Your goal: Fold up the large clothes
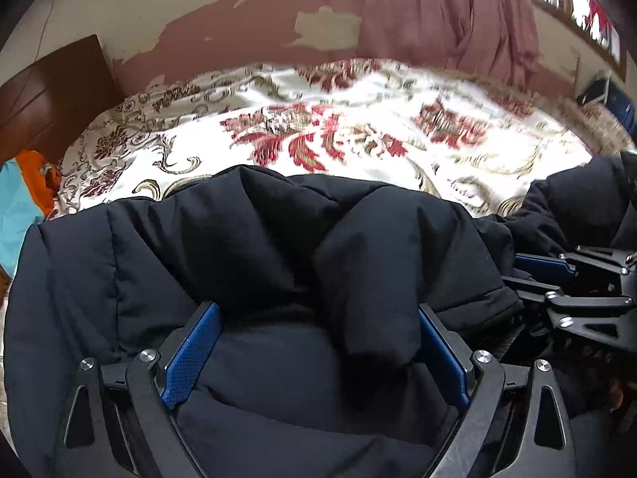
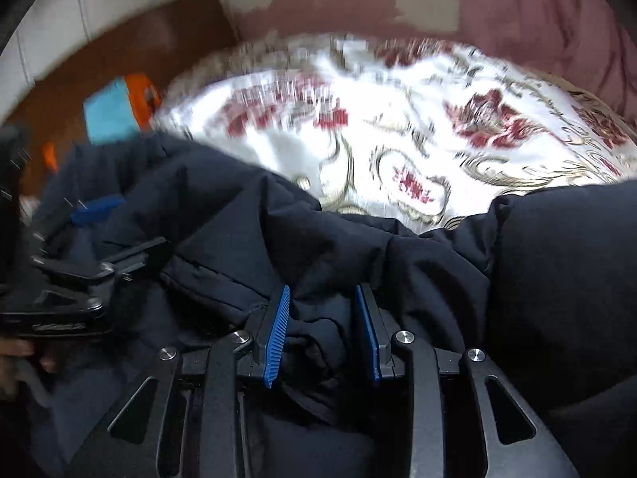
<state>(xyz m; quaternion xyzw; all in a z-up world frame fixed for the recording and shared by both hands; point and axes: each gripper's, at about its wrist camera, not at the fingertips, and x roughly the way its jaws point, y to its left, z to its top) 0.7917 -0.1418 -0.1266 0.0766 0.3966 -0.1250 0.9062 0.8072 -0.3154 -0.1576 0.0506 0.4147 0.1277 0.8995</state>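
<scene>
Both grippers clamp the jacket on the bedspread: left gripper on a thick fold, right gripper bunching fabric (dark, puffy).

The dark navy jacket is a matt, padded woven cloth, puffed and creased. Behind it the bedspread looks a smooth, faintly glossy fabric printed with red flowers. Past the bedspread, the wall shows flaking paint, rough at the patches, with a soft, dull pink curtain hanging on it. Left of the bedspread stands a polished brown wooden headboard. Both grippers' frames are matt black plastic with shiny metal bolts; the pads are ridged blue rubber or plastic.
</scene>
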